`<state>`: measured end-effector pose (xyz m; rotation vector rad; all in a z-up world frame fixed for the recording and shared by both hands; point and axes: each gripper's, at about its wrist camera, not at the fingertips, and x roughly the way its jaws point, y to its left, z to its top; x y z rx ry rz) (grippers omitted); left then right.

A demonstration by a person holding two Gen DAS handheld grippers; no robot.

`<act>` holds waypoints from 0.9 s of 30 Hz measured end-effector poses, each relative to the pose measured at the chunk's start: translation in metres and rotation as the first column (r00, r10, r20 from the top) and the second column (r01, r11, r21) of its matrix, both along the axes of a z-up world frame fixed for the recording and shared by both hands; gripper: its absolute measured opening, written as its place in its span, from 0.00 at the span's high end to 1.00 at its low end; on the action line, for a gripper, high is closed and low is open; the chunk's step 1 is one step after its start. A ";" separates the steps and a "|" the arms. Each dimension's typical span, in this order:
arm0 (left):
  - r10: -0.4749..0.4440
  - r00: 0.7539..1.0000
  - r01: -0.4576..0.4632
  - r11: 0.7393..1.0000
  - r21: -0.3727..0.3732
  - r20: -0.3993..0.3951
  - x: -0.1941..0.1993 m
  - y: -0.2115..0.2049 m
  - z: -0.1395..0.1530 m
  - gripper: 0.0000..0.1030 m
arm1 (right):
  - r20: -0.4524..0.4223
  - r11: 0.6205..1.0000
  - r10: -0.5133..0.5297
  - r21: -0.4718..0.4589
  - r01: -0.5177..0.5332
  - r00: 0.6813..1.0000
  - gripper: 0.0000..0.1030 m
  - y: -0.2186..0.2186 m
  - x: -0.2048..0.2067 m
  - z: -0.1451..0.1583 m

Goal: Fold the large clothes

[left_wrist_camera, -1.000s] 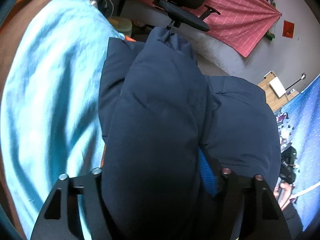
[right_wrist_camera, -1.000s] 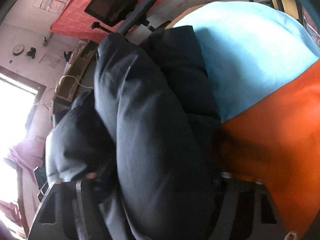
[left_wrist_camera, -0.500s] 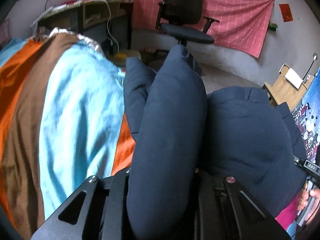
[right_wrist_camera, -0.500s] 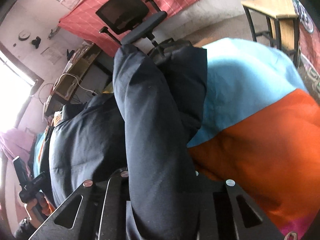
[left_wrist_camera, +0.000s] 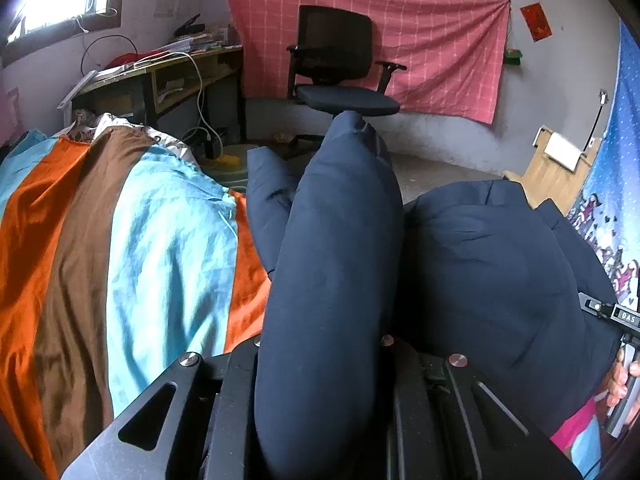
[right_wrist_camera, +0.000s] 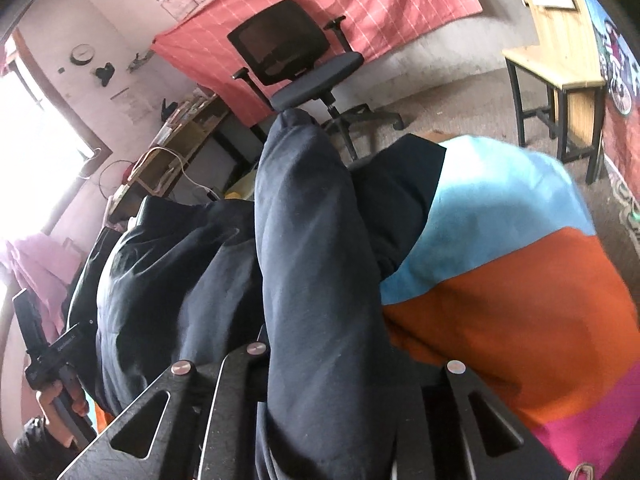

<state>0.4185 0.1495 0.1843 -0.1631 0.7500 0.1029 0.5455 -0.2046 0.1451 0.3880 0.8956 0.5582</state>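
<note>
Left gripper first: its jaws have just been closing and now clench a thick roll of the navy padded jacket, which a second ago sat loosely between wide-spread fingers. The view has lifted too. Where the striped bedspread and jacket once filled everything, the desk, the black office chair and the pink cloth on the wall now stand clear above the fabric. The jacket's bulk lies on the bedspread to the right of the pinched roll, and at the far right edge a hand holds the other tool's handle.

Over to the right gripper: same story, jaws have just been closing and are clamped on another fold of the jacket, the roll running up between the fingers toward the chair. More floor and a wooden table have come into sight than before. The bedspread shows to the right, the rest of the jacket sags left, and the other hand grips its tool at lower left.
</note>
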 end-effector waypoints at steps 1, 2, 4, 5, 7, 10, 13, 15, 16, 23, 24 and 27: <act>-0.003 1.000 0.003 1.000 -0.005 0.006 -0.003 -0.001 0.002 0.87 | 0.006 1.000 -0.001 -0.001 0.001 1.000 0.83 -0.001 -0.003 0.004; -0.009 1.000 0.009 1.000 -0.006 0.012 -0.008 -0.003 0.005 0.87 | 0.011 1.000 -0.001 -0.001 0.001 1.000 0.83 -0.003 -0.005 0.007; -0.016 1.000 0.017 1.000 -0.006 0.021 -0.013 -0.003 0.010 0.87 | 0.024 1.000 0.001 -0.003 -0.001 1.000 0.83 -0.005 -0.010 0.015; -0.019 0.999 0.020 1.000 -0.006 0.025 -0.017 -0.005 0.013 0.87 | 0.030 1.000 0.004 -0.005 -0.004 1.000 0.83 -0.006 -0.013 0.019; -0.017 0.999 0.018 1.000 -0.015 0.036 -0.022 -0.007 0.020 0.87 | 0.040 1.000 0.011 -0.012 -0.011 0.999 0.83 -0.007 -0.018 0.023; -0.016 0.999 0.017 0.999 -0.037 0.042 -0.030 -0.005 0.026 0.87 | 0.046 1.000 0.016 -0.021 -0.015 0.999 0.83 -0.008 -0.027 0.030; -0.016 0.999 0.018 0.999 -0.047 0.043 -0.038 -0.004 0.027 0.87 | 0.057 0.999 0.026 -0.032 -0.024 0.998 0.83 -0.010 -0.037 0.035; -0.017 0.999 0.019 0.999 -0.050 0.041 -0.042 -0.005 0.025 0.87 | 0.059 0.999 0.030 -0.038 -0.028 0.998 0.83 -0.012 -0.040 0.036; -0.019 0.999 0.021 0.999 -0.050 0.037 -0.044 -0.004 0.024 0.87 | 0.058 0.999 0.032 -0.041 -0.029 0.998 0.83 -0.012 -0.042 0.035; -0.014 0.999 0.012 0.998 -0.061 -0.038 -0.041 -0.002 -0.003 0.87 | 0.025 0.998 0.033 -0.060 -0.031 0.999 0.83 -0.012 -0.046 0.016; -0.009 0.999 0.005 0.998 -0.066 -0.053 -0.040 0.000 -0.011 0.87 | 0.015 0.997 0.033 -0.067 -0.032 0.999 0.83 -0.011 -0.047 0.010; -0.006 0.997 0.002 0.998 -0.058 -0.071 -0.038 0.002 -0.026 0.87 | -0.022 0.996 0.024 -0.090 -0.026 0.999 0.83 -0.009 -0.047 -0.015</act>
